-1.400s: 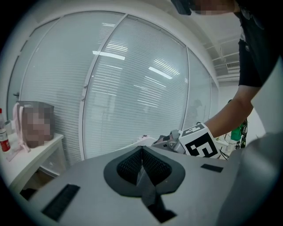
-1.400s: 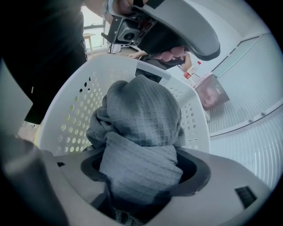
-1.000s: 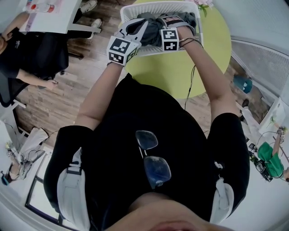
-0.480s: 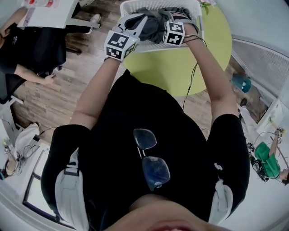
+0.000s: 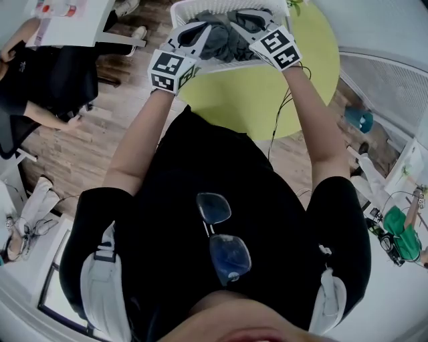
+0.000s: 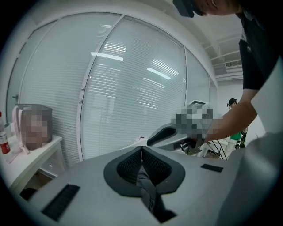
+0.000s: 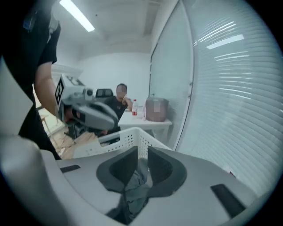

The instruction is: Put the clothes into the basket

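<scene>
Two thin pinches are all that carry the crumpled dark grey garment [image 5: 224, 37], and that is where the trouble could come from. The left gripper [image 6: 141, 152] is clenched on a narrow twisted strip of the cloth. The right gripper [image 7: 140, 161] has just been closing its jaws, and a bunched fold of the same cloth now sits pinched low between its pads, with the tips still slightly apart. If either fold is shallow, a tug or a quick lift could probably pull it free. A loose end might then trail over the rim of the white plastic lattice basket [image 5: 179, 9] onto the round yellow-green surface [image 5: 267, 93] beneath it. The garment looks soft, limp and heavily creased. It lies heaped inside the basket between the two grippers, with its gripped edges drawn up above the rim.
</scene>
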`<state>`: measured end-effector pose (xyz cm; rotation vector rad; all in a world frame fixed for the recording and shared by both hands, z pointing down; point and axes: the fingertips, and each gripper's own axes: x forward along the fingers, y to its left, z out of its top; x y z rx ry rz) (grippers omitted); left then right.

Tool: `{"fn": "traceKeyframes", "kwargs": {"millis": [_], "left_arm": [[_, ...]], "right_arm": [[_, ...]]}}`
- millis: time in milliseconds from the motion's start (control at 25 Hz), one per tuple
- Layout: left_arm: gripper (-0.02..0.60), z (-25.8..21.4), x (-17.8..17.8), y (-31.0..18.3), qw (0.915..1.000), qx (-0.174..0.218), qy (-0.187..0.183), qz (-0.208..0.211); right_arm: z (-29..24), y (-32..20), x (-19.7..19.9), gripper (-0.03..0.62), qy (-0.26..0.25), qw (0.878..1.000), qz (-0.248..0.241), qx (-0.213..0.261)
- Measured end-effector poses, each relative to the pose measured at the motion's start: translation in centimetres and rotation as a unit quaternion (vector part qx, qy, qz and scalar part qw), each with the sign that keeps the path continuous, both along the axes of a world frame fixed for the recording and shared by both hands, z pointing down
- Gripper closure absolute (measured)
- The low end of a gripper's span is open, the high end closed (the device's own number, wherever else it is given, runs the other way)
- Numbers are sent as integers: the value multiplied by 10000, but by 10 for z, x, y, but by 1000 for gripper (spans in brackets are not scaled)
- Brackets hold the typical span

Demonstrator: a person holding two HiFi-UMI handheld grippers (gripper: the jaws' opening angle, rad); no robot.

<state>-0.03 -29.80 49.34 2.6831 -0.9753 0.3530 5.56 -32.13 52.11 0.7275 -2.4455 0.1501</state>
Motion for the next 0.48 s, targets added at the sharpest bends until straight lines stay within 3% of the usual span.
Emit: {"fn": "traceKeyframes", "kwargs": {"millis": [80, 200, 480], "left_arm": [[571, -8, 2, 3, 10000, 74, -4, 63], [571, -23, 12, 8, 9996, 241, 67, 158], [571, -59, 26, 32, 9977, 560, 286, 270]], "right_arm": [[-30, 2, 3, 556, -669, 9972, 323, 119], [-63, 12, 9, 569, -1389, 9881, 626, 200], [-100, 51, 8, 569, -1846, 9774, 858, 564]]}}
